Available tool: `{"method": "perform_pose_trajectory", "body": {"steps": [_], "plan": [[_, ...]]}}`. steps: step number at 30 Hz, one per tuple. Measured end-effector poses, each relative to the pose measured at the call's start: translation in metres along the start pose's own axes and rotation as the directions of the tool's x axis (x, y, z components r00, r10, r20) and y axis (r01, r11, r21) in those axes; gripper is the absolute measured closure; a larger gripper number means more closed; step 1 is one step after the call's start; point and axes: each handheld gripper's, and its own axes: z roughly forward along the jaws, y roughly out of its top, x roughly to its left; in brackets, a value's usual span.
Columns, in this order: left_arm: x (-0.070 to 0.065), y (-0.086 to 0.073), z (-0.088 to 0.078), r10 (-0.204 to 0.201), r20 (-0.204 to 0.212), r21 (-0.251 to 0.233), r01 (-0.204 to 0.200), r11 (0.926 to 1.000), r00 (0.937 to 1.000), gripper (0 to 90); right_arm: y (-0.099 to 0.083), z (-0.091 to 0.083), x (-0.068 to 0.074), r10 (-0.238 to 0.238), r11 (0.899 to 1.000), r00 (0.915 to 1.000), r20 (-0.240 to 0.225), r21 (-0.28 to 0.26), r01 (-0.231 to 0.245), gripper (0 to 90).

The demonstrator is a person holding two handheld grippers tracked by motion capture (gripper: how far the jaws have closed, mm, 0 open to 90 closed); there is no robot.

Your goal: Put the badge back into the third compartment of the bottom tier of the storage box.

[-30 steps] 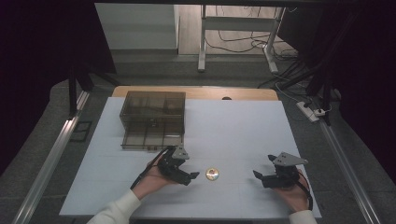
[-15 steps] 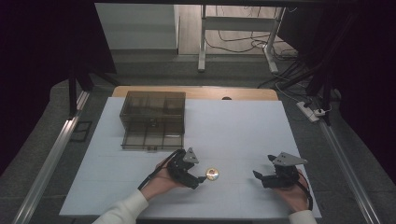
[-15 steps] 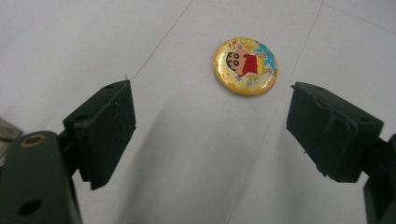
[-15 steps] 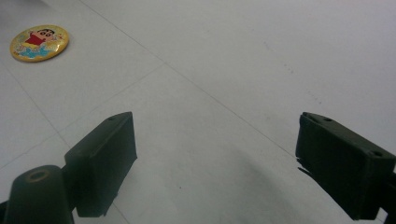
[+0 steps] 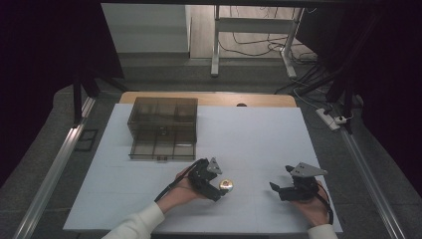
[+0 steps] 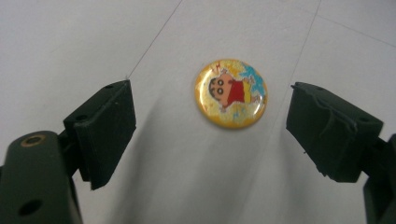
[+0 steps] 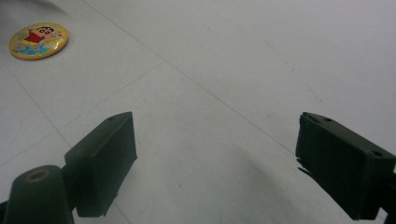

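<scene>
A smoky see-through drawer box (image 5: 163, 121) sits at the back left of the white tabletop (image 5: 259, 134), 1 drawer pulled out; its contents cannot be made out. The left tongs (image 5: 219, 191) lie low, jaws spread either side of 1 yellow cartoon badge (image 6: 231, 93), not touching it. The right tongs (image 5: 276, 189) rest released, well apart.

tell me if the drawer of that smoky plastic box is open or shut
Open. In the high view the drawer is pulled out toward the person from under the translucent box, its divided compartments exposed from above.
</scene>
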Motion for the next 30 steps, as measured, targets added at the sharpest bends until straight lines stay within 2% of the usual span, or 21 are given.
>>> {"method": "perform_pose_trajectory", "body": {"steps": [13, 25, 30], "plan": [[-0.003, 0.013, 0.014, 0.028, 0.028, 0.024, -0.029, 0.9993, 0.9992, 19.5, -0.001, 0.001, 0.0, 0.005, 1.0, 1.0, -0.002, 0.003, -0.005, 12.2], [-0.007, 0.016, 0.02, 0.074, 0.046, 0.061, -0.076, 0.9952, 0.9962, 32.7, -0.001, 0.001, 0.0, 0.004, 1.0, 1.0, 0.0, 0.003, -0.004, 12.2], [-0.005, 0.015, 0.019, 0.075, 0.043, 0.063, -0.078, 0.995, 0.9963, 37.9, -0.001, 0.0, 0.0, 0.003, 1.0, 1.0, 0.009, -0.001, -0.003, 12.9]]}}
